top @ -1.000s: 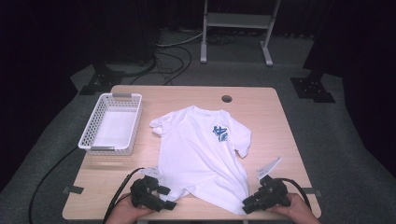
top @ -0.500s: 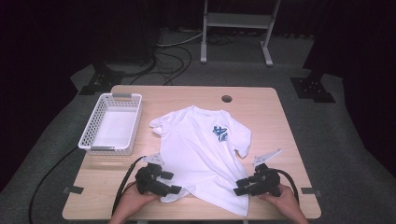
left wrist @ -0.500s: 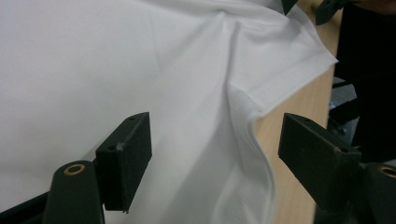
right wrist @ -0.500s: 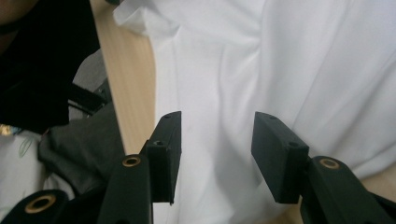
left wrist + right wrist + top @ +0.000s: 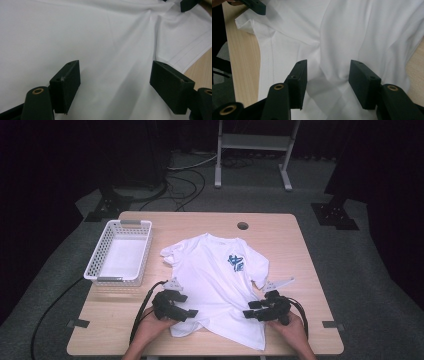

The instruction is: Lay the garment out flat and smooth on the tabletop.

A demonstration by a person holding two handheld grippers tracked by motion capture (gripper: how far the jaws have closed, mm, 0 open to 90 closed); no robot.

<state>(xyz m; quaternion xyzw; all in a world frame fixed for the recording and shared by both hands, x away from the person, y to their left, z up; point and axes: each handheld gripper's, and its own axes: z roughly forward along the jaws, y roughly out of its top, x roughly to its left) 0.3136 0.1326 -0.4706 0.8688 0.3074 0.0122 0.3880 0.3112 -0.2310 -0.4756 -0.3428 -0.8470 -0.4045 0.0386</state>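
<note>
Pale wooden table (image 5: 300,245) carries a white T-shirt (image 5: 215,275), hem nearest; left gripper (image 5: 192,313) and right gripper (image 5: 248,311) flank it, jaws just opening, spread, pinching nothing.

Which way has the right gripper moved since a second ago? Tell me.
Yes. In the high view the right gripper has moved away from the table's near edge and inward, onto the white T-shirt.

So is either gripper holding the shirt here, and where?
Neither. The left gripper and right gripper stand open over the shirt near its hem.
</note>
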